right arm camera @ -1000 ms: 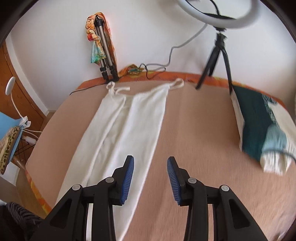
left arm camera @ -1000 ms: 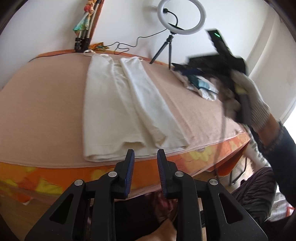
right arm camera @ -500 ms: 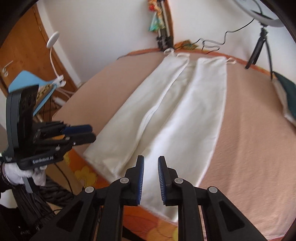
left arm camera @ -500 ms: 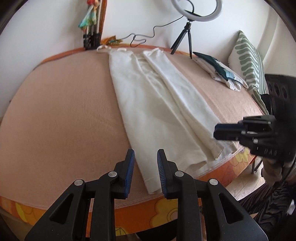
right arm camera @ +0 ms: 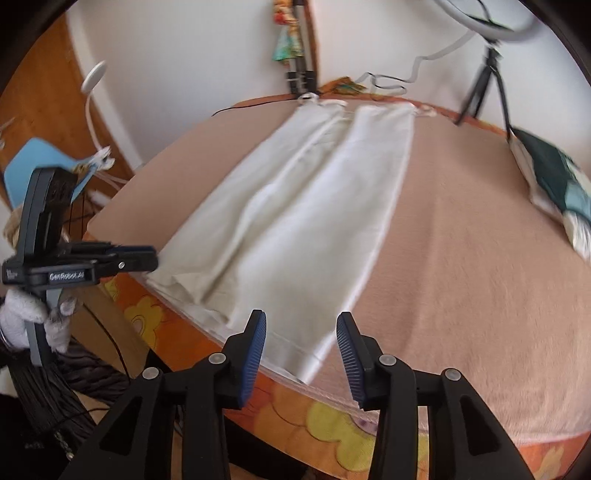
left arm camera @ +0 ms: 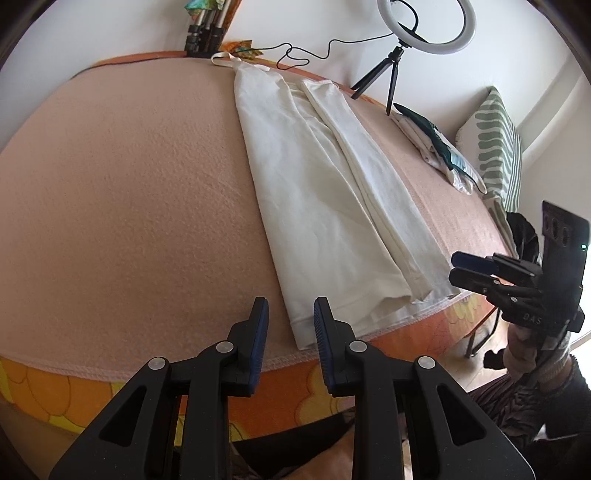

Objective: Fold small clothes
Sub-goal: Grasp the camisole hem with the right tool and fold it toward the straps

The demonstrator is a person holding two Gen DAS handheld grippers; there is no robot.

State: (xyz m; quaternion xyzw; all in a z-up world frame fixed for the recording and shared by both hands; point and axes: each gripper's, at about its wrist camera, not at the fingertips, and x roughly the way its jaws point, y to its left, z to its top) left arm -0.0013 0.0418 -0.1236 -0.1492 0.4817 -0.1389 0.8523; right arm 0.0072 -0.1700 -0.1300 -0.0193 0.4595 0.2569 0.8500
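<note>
Both tools empty at the hem, left (left arm camera: 288, 325) gapped, right (right arm camera: 301, 338) opening; white dress (left arm camera: 325, 206) lies lengthwise, straps far.

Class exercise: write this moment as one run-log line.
garment: white dress flat on bed | left gripper: empty, near hem corner | right gripper: opening, empty, over other corner

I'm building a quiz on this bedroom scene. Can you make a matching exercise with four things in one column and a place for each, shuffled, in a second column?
Things:
1. white garment
2. ring light
3. striped pillow
4. folded teal and white cloth

Places:
A. on a small tripod by the wall
B. leaning up at the right end of the bed
C. spread lengthwise along the blanket's middle
D. lying on the blanket near the tripod's feet

Pairs: 1-C, 2-A, 3-B, 4-D
</note>
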